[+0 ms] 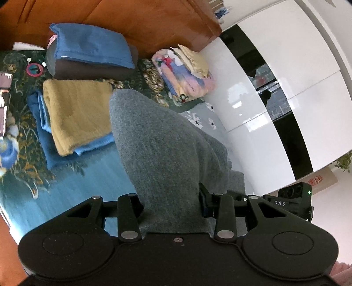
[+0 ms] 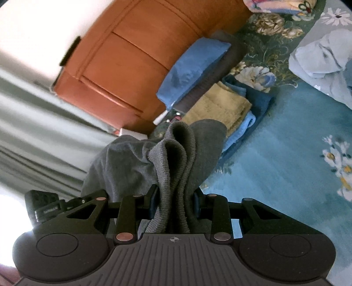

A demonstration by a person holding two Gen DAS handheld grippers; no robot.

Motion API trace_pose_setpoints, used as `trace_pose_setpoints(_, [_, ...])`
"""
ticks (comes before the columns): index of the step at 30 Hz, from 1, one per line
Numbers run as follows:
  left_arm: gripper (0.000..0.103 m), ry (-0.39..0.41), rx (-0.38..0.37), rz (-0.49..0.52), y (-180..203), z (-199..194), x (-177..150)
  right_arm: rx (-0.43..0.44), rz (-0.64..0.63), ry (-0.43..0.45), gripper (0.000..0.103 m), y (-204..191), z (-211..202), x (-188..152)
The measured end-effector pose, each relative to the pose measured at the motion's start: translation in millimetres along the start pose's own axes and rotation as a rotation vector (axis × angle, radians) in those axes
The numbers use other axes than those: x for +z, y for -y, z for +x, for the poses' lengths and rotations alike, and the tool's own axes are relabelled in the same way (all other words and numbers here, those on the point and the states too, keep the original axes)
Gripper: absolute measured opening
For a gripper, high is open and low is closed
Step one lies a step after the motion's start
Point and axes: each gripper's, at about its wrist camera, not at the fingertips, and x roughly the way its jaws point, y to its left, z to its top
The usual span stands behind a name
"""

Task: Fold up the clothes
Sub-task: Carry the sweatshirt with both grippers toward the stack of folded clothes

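A grey knitted garment fills the middle of the left wrist view, held up off the bed, and my left gripper is shut on it. The cloth hides the fingertips. In the right wrist view my right gripper is shut on the same grey garment, clamping its bunched ribbed edge, which stands up in folds between the fingers. The other gripper's body shows at the lower left. A stack of folded clothes, mustard on top of blue ones, lies on the bed.
The bed has a blue floral cover. A blue pillow on a dark one rests against the wooden headboard. A pastel folded quilt lies near the white wardrobe. A light blue garment lies crumpled. Grey curtains hang nearby.
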Motion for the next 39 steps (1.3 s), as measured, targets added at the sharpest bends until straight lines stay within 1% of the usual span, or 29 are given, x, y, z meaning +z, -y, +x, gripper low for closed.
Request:
trace_pose_setpoints(4, [0.037,0.011,0.008,-0.016,-28.5,13.6,27.7,-0.021,0.000,-0.020,0.028,0.0,38.1,27.9])
trace_pose_setpoints(9, [0.037,0.059,0.032,-0.036,-55.9,27.3,49.4,-0.055,-0.063,-0.055,0.028,-6.6,81.2,64.9])
trace_pose_setpoints(15, [0.037,0.147,0.093,-0.085,-83.7,47.9,63.1,-0.079,-0.161,-0.119,0.028,-6.7,135.1,112.7])
trace_pose_setpoints(20, [0.037,0.189,0.145,-0.123,-101.2,70.9,76.2,-0.083,-0.249,-0.190,0.028,-2.3,179.2,153.4])
trace_pose_setpoints(24, [0.037,0.222,0.187,-0.153,-115.0,89.5,87.0,-0.103,-0.307,-0.234,0.028,1.4,208.8,177.5])
trace_pose_setpoints(31, [0.037,0.252,0.238,-0.193,-139.8,126.4,106.5,-0.117,-0.373,-0.298,0.028,15.6,257.6,213.2])
trace_pose_setpoints(35, [0.037,0.259,0.246,-0.221,-155.1,147.0,115.8,-0.122,-0.401,-0.325,0.028,25.7,282.5,233.4])
trace_pose_setpoints(39, [0.037,0.260,0.252,-0.228,-169.6,164.7,126.4,-0.113,-0.404,-0.341,0.028,39.8,303.4,249.9])
